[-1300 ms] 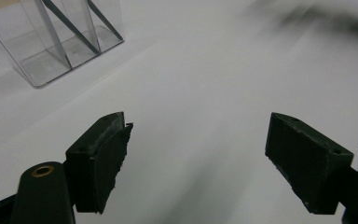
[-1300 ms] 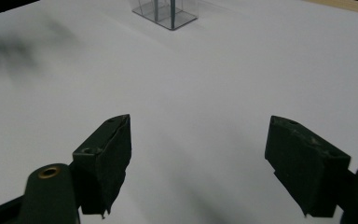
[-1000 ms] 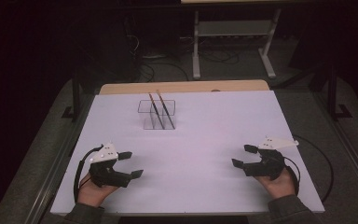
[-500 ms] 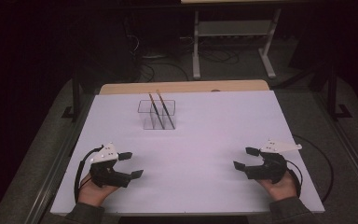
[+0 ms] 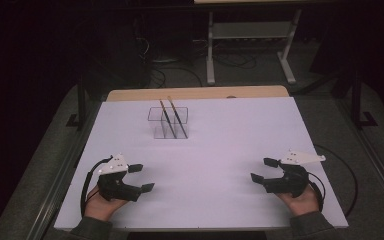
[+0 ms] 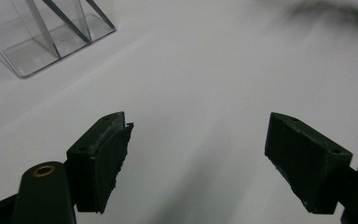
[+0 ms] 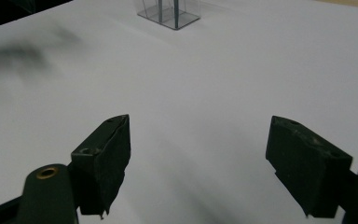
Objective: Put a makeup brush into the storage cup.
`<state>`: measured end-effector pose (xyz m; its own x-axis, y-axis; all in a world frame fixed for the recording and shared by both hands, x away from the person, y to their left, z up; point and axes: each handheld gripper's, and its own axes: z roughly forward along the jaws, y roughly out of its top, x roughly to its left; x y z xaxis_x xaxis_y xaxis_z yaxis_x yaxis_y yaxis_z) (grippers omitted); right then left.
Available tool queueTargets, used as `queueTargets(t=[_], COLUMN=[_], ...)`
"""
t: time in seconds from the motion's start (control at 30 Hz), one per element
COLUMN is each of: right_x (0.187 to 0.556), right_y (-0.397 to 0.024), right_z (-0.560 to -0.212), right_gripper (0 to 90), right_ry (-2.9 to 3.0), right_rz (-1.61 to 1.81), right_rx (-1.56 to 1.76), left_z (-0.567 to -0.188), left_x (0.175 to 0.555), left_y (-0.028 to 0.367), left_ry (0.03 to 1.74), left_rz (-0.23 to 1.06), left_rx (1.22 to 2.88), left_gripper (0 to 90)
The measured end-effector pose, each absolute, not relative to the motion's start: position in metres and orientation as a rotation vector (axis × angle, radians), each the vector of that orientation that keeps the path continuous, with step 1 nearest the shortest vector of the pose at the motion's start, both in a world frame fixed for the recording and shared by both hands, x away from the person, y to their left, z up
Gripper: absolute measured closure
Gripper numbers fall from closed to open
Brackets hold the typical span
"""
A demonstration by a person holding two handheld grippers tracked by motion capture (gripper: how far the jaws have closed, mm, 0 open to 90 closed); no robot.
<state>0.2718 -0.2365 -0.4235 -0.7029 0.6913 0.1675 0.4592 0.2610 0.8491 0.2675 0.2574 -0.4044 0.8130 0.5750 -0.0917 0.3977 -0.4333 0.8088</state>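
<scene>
A clear plastic holder [image 5: 168, 123] with compartments stands at the back middle of the white table [image 5: 230, 135]. Two thin brushes [image 5: 172, 116] lean in it, handles slanting up to the back. My left gripper [image 5: 141, 178] rests near the front left corner, open, nothing between its jaws. My right gripper [image 5: 262, 170] rests near the front right, also open and empty. The holder [image 6: 51, 32] appears at the top left of the left gripper view, and the holder [image 7: 170, 11] sits at the top of the right gripper view. Both grippers [image 6: 200, 154] [image 7: 198, 154] look out over bare tabletop.
A wooden strip [image 5: 195, 93] edges the table's far side. Behind it stand a white metal stand [image 5: 250, 35] and cables on a dark floor. Black cables trail from both grippers off the table's sides. The sheet between the grippers and the holder is bare.
The right gripper has drifted slightly back toward the front edge. The left gripper and the holder stay where they were.
</scene>
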Motion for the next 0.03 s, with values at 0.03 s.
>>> queueTargets(t=[0.03], right_x=[0.2719], right_y=[-0.2366], right_z=[-0.4233], right_gripper=[21.0], right_ry=[2.293], right_rz=[1.419], right_rx=[1.070], left_z=[-0.4046], left_x=[0.2678], left_y=[0.2574], left_ry=[0.713], left_rz=[0.246], left_rx=[2.083], left_gripper=[20.5])
